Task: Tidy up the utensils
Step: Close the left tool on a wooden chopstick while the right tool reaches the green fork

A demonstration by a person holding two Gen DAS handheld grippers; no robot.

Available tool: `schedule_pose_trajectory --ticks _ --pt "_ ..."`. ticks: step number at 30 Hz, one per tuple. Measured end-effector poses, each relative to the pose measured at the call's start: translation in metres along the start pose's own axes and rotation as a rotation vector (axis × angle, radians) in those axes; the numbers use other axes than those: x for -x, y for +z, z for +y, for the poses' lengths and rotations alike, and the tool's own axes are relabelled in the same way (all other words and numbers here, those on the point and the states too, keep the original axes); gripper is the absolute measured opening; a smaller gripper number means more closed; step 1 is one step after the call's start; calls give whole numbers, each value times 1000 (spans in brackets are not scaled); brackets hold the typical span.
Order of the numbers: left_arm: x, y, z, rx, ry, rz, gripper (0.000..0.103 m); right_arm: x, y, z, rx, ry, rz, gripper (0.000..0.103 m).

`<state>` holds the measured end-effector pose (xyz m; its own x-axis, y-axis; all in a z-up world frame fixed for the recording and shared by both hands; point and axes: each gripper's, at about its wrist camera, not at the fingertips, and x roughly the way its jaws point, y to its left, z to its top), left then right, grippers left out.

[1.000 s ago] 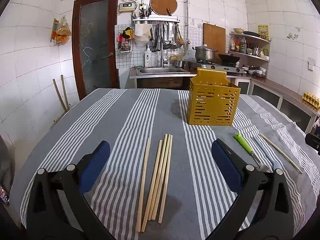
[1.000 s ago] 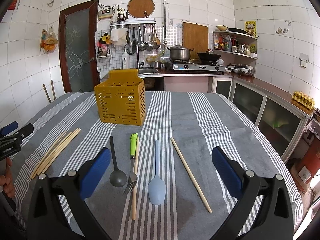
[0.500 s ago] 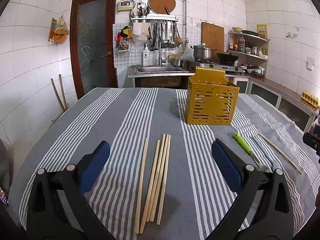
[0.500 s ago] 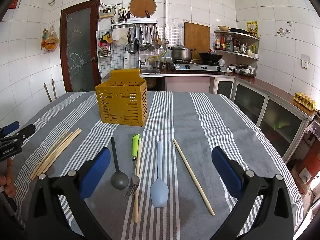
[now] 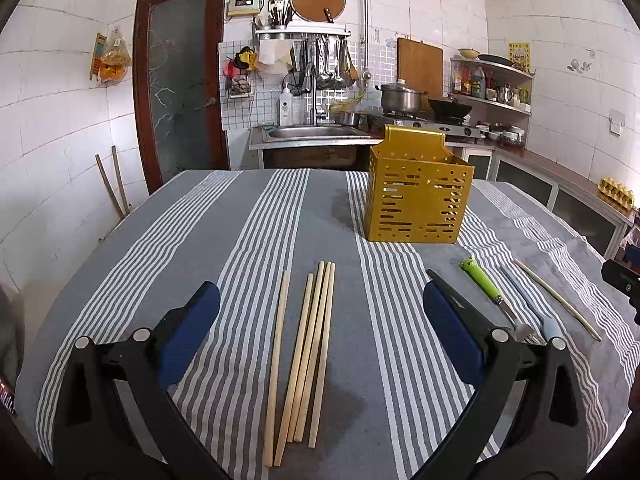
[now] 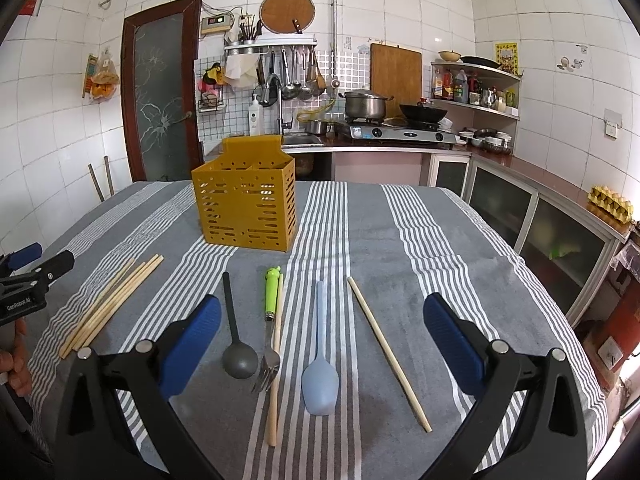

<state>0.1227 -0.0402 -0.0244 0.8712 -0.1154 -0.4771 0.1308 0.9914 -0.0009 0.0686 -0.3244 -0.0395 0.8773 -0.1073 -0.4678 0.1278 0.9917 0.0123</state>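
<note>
A domestic kitchen is indicated by white-tiled walls, a sink with tap, ladles hung on a rack, a pot and wok set on a gas stove, and a shelf of bottles.

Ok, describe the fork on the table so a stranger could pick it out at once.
Start at the yellow slotted utensil caddy on the striped tablecloth; a row of utensils lies in front of it. The fork sits between the dark grey spoon and the pale blue spoon, touching a single chopstick. It alone has a bright green handle and metal tines.
</note>
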Motion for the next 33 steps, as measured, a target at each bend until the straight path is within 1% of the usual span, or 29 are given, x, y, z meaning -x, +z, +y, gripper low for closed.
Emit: schedule_pose_trajectory --ticks 3,6,8,9,10,11,12,13,14,18,20,24,26,29,30,31,33 --pt "-10 3 7 16 -11 22 97 -8 3 1 -8 16 10 99" --pt "-28 7 12 17 -35 74 87 -16 7 4 -1 32 13 99" --pt "-42 8 14 1 -44 113 76 -23 10 7 8 47 17 98" --pt "-51 8 16 -5 -41 139 74 -28 13 9 13 47 22 98" --pt "-60 8 18 -3 -41 165 68 -32 15 11 15 50 24 98" --pt "-68 8 21 6 -53 192 58 -37 18 13 17 59 28 95" --pt "-79 8 23 14 -59 230 55 -42 21 16 24 60 36 92" --pt "-85 8 24 13 -61 250 50 -46 22 17 29 62 42 91" --pt "-94 8 25 12 -64 271 43 -52 24 19 33 68 50 89" --pt "-117 7 24 -11 -74 327 38 -73 28 27 34 85 84 89" --pt "-130 7 24 -17 -68 362 32 -83 27 27 26 99 103 89" --pt "-150 8 25 -21 -50 398 26 -100 25 33 26 111 138 89" --pt "-158 10 27 -17 -59 418 25 -107 25 36 36 113 151 89" --pt "-168 8 28 -11 -68 444 18 -116 26 39 49 110 171 89" --pt "-171 9 28 -10 -68 447 18 -120 26 40 52 113 178 89" --pt "-172 9 28 -18 -58 446 16 -122 27 41 55 110 182 89" --pt "-178 6 29 -18 -67 471 15 -128 27 42 60 108 198 89"
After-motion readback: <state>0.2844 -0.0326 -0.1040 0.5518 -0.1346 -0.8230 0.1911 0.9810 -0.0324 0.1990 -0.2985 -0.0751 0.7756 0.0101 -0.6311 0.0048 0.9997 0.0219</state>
